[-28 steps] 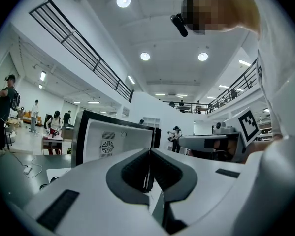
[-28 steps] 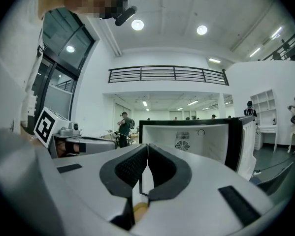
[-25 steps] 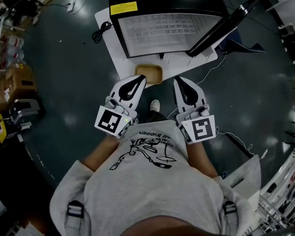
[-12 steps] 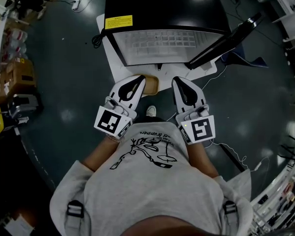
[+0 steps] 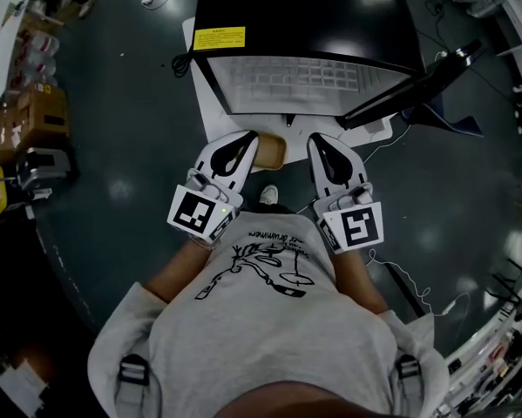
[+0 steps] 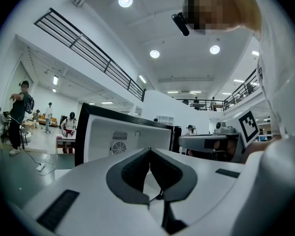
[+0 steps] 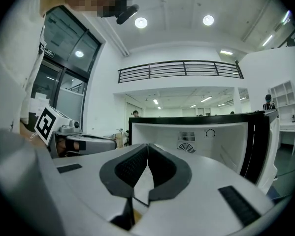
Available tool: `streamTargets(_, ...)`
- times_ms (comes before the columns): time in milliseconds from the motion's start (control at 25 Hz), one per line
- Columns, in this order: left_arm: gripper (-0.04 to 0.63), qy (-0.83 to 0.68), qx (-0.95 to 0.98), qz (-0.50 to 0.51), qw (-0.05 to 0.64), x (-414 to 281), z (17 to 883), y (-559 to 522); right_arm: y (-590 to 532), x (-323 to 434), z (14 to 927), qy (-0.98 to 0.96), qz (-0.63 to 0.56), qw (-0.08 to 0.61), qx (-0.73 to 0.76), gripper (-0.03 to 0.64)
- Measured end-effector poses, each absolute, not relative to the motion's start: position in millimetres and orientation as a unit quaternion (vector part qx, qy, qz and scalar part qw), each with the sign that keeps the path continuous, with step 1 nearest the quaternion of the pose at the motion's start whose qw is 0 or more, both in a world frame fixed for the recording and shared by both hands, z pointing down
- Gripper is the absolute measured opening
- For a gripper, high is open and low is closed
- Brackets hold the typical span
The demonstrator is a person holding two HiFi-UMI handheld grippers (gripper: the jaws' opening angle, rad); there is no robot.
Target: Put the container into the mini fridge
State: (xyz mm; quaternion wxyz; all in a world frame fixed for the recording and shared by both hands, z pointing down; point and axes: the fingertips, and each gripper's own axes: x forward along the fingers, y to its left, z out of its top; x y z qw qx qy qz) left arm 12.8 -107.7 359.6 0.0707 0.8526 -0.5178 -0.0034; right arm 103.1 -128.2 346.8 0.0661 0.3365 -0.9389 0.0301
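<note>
The mini fridge stands open ahead of me, black on top and white inside, with its door swung out to the right. A tan container lies low in front of it on the white board. In the head view it shows between my two grippers, partly hidden by the left one. My left gripper and right gripper are side by side, point at the fridge, and are both shut with nothing in them. The fridge interior shows beyond the left gripper, and the same interior beyond the right gripper.
A black cable lies coiled at the board's left corner, and thin wires run over the dark floor at the right. Cardboard boxes and gear line the left side. People stand far off at the left.
The fridge and the container have slid down the head view toward the grippers, so both grippers are closer to the fridge. The container is now partly covered by the left gripper. Both stay shut.
</note>
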Motion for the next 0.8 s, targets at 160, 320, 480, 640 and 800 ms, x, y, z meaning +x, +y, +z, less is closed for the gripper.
streamTargets(160,0.017,-0.525,0.848,0.004,0.071,3,362,-108,-133,95,347,-0.94,0.03,0.058,0.336,0.028)
streamTargets(320,0.017,-0.526,0.847,0.011,0.072,-7,366,-107,-136,87,347,-0.938,0.026,0.054,0.343,0.028)
streamTargets(480,0.017,-0.523,0.849,0.016,0.078,-14,374,-105,-131,81,354,-0.935,0.029,0.067,0.346,0.028)
streamTargets(640,0.017,-0.514,0.853,0.024,0.082,-21,382,-105,-127,77,369,-0.932,0.042,0.093,0.349,0.029)
streamTargets(800,0.018,-0.497,0.863,0.031,0.087,-24,389,-104,-127,74,378,-0.926,0.048,0.101,0.36,0.029)
